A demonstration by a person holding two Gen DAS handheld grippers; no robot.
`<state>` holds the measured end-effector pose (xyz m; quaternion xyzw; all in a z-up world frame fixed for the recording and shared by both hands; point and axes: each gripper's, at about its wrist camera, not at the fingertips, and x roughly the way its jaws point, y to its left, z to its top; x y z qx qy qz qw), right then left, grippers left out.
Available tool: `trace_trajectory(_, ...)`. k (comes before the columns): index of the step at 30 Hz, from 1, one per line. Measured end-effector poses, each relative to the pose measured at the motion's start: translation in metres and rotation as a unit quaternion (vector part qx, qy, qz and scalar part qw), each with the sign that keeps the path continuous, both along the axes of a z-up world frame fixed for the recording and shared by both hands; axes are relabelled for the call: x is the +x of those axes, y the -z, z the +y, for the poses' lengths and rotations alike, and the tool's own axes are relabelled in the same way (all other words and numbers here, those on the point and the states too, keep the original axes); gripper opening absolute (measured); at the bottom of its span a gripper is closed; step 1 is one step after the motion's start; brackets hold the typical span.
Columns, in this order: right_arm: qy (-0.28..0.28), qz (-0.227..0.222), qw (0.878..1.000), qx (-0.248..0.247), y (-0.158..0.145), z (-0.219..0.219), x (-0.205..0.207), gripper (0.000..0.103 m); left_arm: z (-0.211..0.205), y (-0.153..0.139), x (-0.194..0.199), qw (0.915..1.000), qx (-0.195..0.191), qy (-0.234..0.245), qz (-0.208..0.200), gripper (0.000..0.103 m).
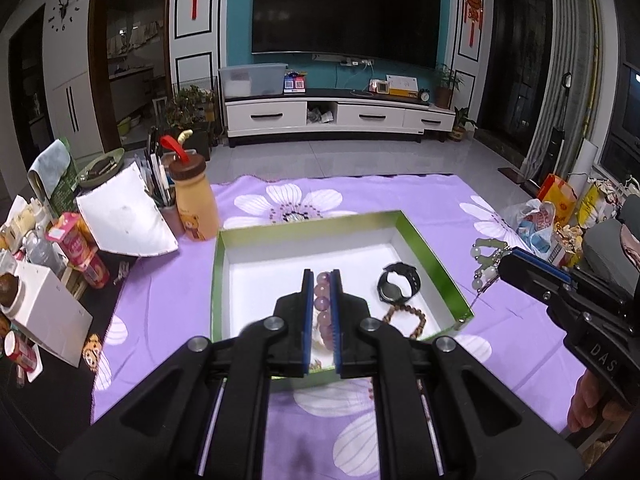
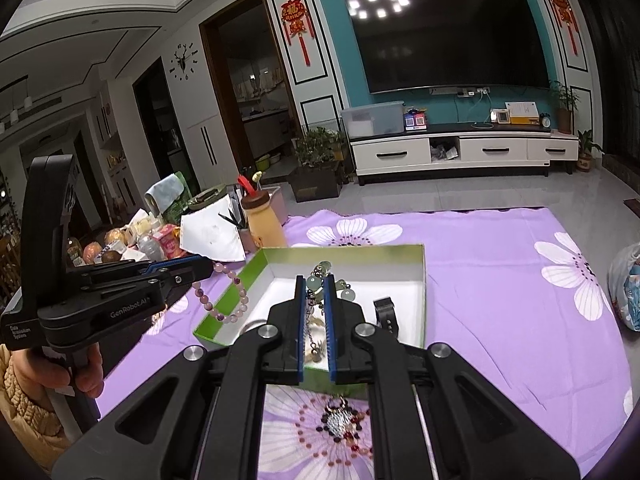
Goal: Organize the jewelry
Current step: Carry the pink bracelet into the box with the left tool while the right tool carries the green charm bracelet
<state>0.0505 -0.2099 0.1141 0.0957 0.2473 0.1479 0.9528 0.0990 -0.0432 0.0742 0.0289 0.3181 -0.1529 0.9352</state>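
While both pieces hang clear of the cloth, the job reads as carrying them over the green-rimmed box [image 1: 430,248] and setting them inside. The left gripper [image 1: 322,280] is clamped on a bracelet of pale purple beads [image 2: 234,300], whose loop dangles just beyond the box's left wall in the right wrist view. The right gripper [image 2: 313,284] is pinched on a jade-green beaded chain [image 2: 316,280], its beads bunched above the pads and a thin metal tail trailing down between them, over the near part of the box. To do this well, I would say each hand should come low over a bare patch of the white floor before the jaws part, so the beads settle rather than drop and bounce; the chain's tail wants to be lowered first so it does not snag the near rim. The two grippers should go in turn, keeping apart. Counting what shows: one box, sitting near the middle of the purple flowered cloth [image 1: 420,204]; two pieces in the air; two already inside, a black watch [image 1: 398,282] toward the right wall and a brown wooden-bead bracelet [image 1: 404,320] at the near right corner. One sparkly trinket [image 2: 340,420] lies on the cloth just before the box's near edge.
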Motion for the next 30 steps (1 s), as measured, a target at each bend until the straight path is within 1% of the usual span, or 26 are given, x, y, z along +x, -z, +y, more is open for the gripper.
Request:
trace_trajectory(5, -0.003, -0.002, 1.000, 0.000, -0.002, 0.008, 0.015, 0.008, 0.007, -0.006, 0.015, 0.9999, -0.007, -0.015, -0.001, 0.007)
trace_trajectory(12, -0.006, 0.002, 1.000, -0.014, 0.001, 0.021, 0.033, 0.008, 0.020, -0.006, 0.038, 0.9991, -0.012, -0.041, 0.007, 0.007)
trace_trajectory(22, -0.006, 0.012, 1.000, -0.023, 0.008, 0.028, 0.058, 0.008, 0.026, 0.006, 0.068, 0.9978, -0.006, -0.063, 0.019, 0.007)
trace_trajectory(30, 0.000, 0.027, 0.999, -0.027, 0.019, 0.028, 0.077, 0.008, 0.026, 0.018, 0.091, 0.9967, -0.002, -0.074, 0.032, 0.007)
